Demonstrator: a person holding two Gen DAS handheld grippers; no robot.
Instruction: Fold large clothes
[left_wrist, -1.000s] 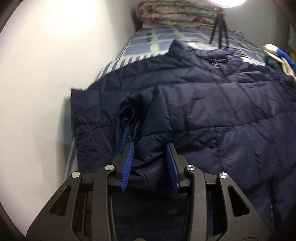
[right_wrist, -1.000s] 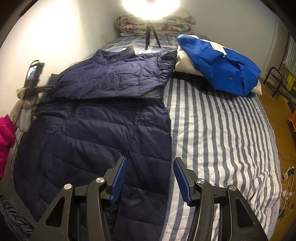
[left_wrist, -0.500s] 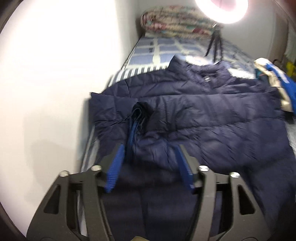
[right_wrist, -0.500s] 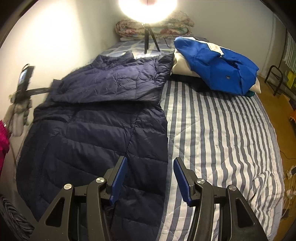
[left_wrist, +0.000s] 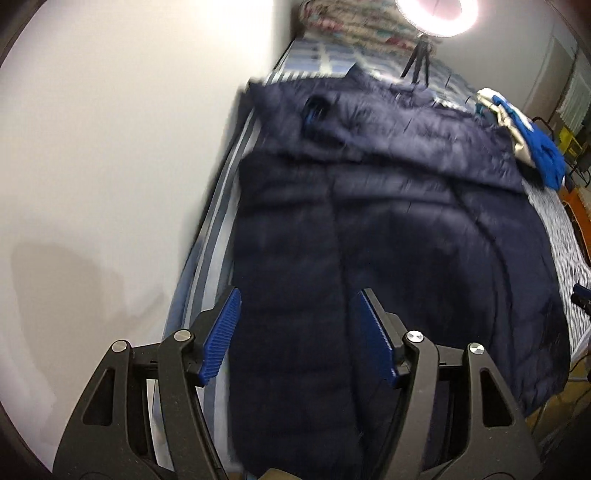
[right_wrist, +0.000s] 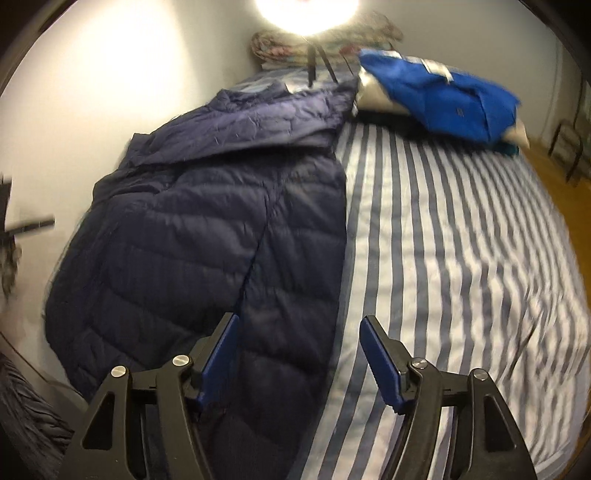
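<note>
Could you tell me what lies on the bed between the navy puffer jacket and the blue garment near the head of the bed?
In the right wrist view, only bare striped bedding lies between the navy puffer jacket and the blue garment.

Both wrist cams tilt down from bed foot, facing 12 o'clock; L over navy jacket (left_wrist: 388, 229), R beside; both share jacket, ring light (right_wrist: 306, 11).

both tools (left_wrist: 295, 332) (right_wrist: 299, 354) agape, empty

The jacket (right_wrist: 207, 236) lies on the bed (right_wrist: 461, 258) along the wall (right_wrist: 92, 92), folded clothes (right_wrist: 443, 99) behind.
</note>
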